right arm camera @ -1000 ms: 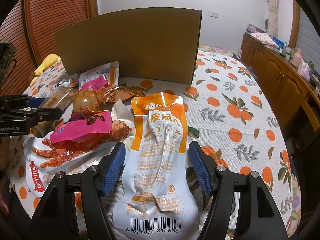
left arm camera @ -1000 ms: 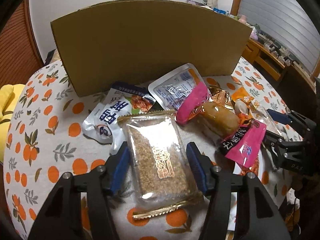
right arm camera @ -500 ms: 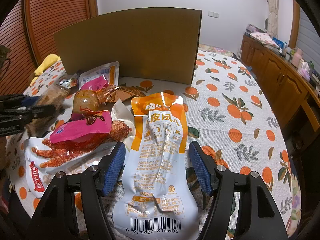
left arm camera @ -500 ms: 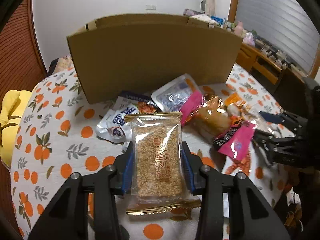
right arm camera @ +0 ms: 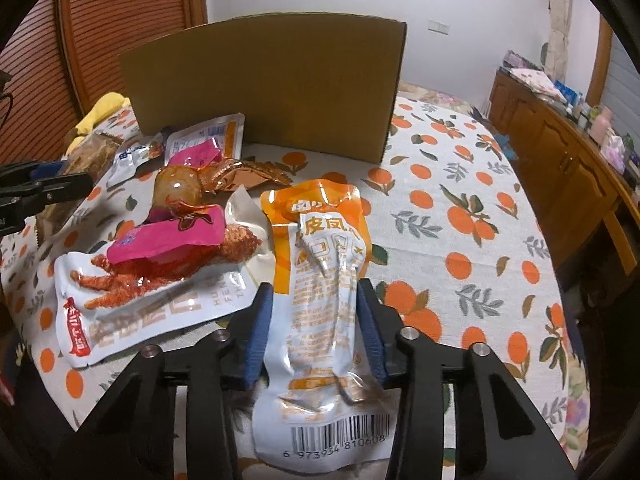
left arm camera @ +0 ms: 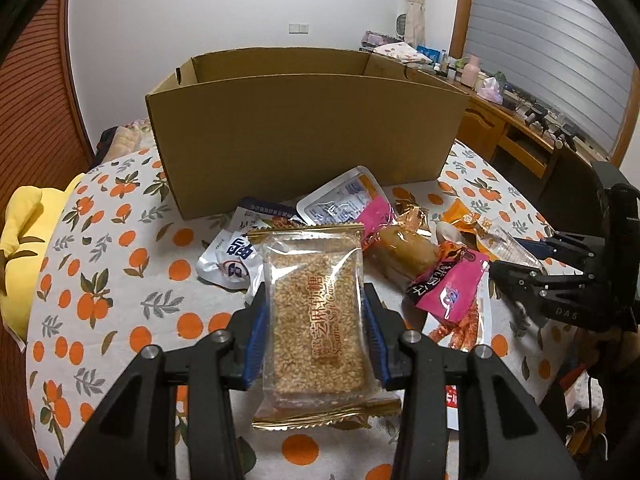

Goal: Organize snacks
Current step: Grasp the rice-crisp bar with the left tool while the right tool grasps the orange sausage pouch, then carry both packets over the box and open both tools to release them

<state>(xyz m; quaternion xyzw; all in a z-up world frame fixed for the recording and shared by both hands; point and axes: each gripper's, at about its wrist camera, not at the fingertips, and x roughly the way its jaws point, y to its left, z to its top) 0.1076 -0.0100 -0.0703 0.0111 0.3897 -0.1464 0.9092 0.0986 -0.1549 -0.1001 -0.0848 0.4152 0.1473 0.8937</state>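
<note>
On the orange-print surface (left arm camera: pixel 120 264) before the cardboard box (left arm camera: pixel 304 128), left gripper (left arm camera: pixel 316 340) clamps the stiff sesame bar (left arm camera: pixel 316 320) mid-length; right gripper (right arm camera: pixel 316 328) closing on the limp, crinkly orange pouch (right arm camera: pixel 324 280), best pinched at its waist.

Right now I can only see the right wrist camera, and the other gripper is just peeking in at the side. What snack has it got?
Observer: The left gripper is shut on a sesame candy pack. It has a clear wrapper with gold ends and is pinched between the blue pads.
Operator: Cool! Can it drop that into the big box? I only see a brown wall.
Observer: Probably. From the left wrist camera the cardboard box is open on top, with nothing covering it. Its floor is hidden, so I can't tell what's inside.
</note>
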